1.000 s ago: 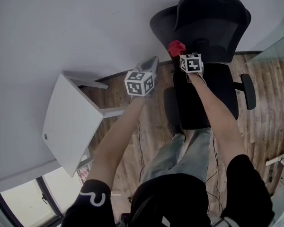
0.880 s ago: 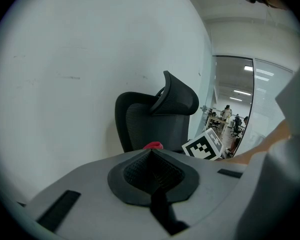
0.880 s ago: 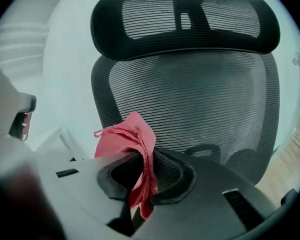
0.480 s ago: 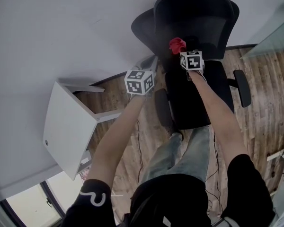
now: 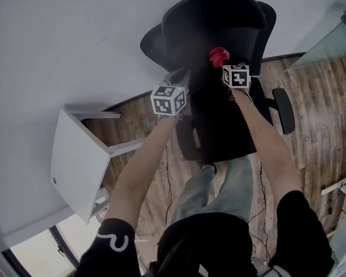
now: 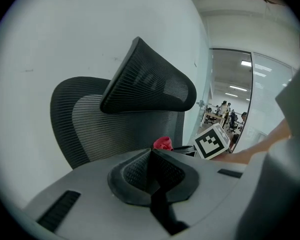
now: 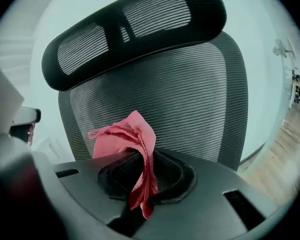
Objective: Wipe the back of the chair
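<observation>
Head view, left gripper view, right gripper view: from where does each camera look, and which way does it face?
Head view: on the person's head, looking steeply down at the office chair; both forearms, legs, left tongs and right tongs show.
Left gripper view: on the left tongs, shut and empty, facing the backrest obliquely; the right forearm shows.
Right gripper view: on the right tongs, shut on the red cloth, facing the backrest squarely; only the tongs show.
Shared: all three show the chair and the cloth.
</observation>
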A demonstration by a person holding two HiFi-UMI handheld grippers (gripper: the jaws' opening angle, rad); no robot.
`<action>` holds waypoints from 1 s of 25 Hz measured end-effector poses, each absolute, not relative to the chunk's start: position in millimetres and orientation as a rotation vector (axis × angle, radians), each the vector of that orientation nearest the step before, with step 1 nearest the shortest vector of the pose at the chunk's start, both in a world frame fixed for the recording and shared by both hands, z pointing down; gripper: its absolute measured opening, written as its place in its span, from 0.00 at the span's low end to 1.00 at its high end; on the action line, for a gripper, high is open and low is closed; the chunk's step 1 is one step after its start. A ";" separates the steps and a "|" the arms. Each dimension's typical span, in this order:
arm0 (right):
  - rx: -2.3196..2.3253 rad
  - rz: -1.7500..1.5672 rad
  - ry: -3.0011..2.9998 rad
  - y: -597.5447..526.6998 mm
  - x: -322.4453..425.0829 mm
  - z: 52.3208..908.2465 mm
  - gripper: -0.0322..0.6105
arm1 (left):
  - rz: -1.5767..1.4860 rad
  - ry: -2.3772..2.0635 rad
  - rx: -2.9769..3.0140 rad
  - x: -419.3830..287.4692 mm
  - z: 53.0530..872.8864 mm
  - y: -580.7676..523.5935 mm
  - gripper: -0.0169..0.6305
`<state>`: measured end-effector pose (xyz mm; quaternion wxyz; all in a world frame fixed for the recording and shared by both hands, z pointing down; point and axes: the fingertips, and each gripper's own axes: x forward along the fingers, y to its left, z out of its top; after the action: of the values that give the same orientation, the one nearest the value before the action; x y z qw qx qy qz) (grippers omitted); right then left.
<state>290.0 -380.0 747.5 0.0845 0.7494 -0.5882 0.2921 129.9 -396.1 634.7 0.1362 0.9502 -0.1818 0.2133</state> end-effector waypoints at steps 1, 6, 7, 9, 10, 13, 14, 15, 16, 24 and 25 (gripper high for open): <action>2.243 0.872 -1.747 -375.9 298.2 747.2 0.16 | 0.618 -0.521 2.753 135.9 634.4 -394.2 0.06; 2.294 0.883 -1.693 -355.5 342.9 744.8 0.16 | 0.619 -0.497 2.760 164.1 633.5 -384.6 0.06; 2.303 0.884 -1.684 -351.9 351.6 744.0 0.16 | 0.619 -0.492 2.761 169.5 633.2 -382.6 0.06; 2.319 0.882 -1.669 -344.8 368.6 742.0 0.15 | 0.620 -0.483 2.762 180.3 632.7 -378.3 0.06; 2.325 0.877 -1.660 -341.1 376.6 740.6 0.16 | 0.621 -0.480 2.763 185.6 632.6 -375.9 0.06; 2.340 0.855 -1.618 -327.0 400.3 732.7 0.15 | 0.620 -0.465 2.763 202.8 632.0 -367.2 0.06; 2.347 0.849 -1.602 -322.2 408.7 730.1 0.16 | 0.616 -0.459 2.765 209.3 631.3 -364.3 0.06; 2.354 0.845 -1.589 -318.0 417.2 728.7 0.15 | 0.612 -0.453 2.766 215.9 630.3 -361.5 0.07; 2.362 0.846 -1.577 -314.1 425.7 728.7 0.15 | 0.609 -0.446 2.768 222.2 629.5 -358.8 0.06; 2.431 0.856 -1.502 -280.2 465.9 720.3 0.16 | 0.601 -0.415 2.760 242.6 632.8 -340.1 0.06; 2.439 0.857 -1.518 -277.8 464.8 718.0 0.16 | 0.600 -0.416 2.757 241.0 633.5 -338.6 0.06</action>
<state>464.8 -277.8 718.0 0.0718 0.8115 -0.5051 0.2850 241.0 -338.6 633.5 0.1442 0.9566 -0.1442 0.2081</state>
